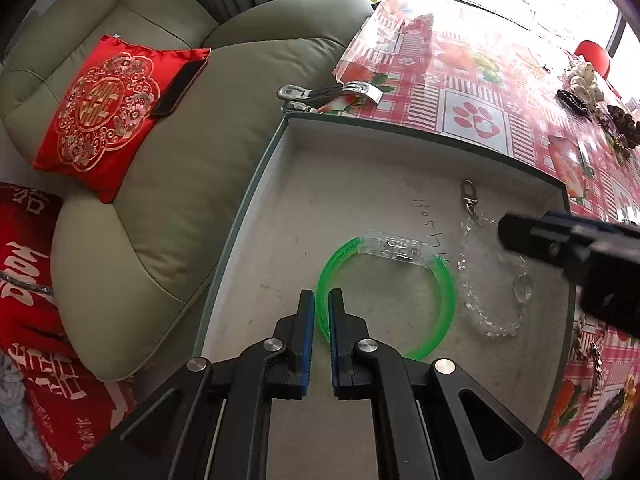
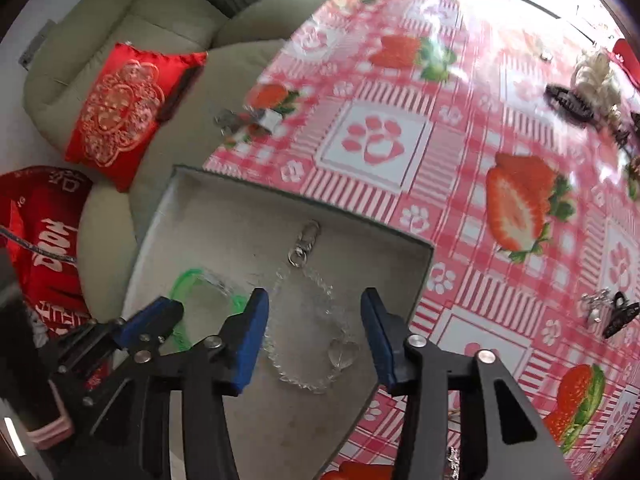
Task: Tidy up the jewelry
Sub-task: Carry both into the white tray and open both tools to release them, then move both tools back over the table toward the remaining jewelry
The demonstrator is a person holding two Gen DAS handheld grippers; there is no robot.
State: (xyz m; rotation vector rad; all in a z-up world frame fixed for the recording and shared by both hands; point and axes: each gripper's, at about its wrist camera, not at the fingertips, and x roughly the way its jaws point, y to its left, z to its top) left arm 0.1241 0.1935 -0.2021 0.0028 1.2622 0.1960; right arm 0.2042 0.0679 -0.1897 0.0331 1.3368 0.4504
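Note:
A shallow grey box (image 1: pixel 400 148) (image 2: pixel 224 192) sits on the table's left edge. In it lie a green bangle with a clear clasp (image 1: pixel 444 288) (image 2: pixel 184 280) and a clear bead chain with a metal clip (image 1: pixel 474 312) (image 2: pixel 308 344). My left gripper (image 1: pixel 322 300) has its jaws nearly closed around the bangle's left rim, with a narrow gap showing. My right gripper (image 2: pixel 314 300) is open and empty above the bead chain; it also shows in the left wrist view (image 1: pixel 520 232).
The table has a pink strawberry cloth (image 2: pixel 460 140). More jewelry and dark hair clips (image 2: pixel 568 100) lie at its far right, others (image 2: pixel 612 312) nearer. A metal clasp (image 1: pixel 332 92) lies beyond the box. A green sofa with a red cushion (image 1: pixel 104 112) stands left.

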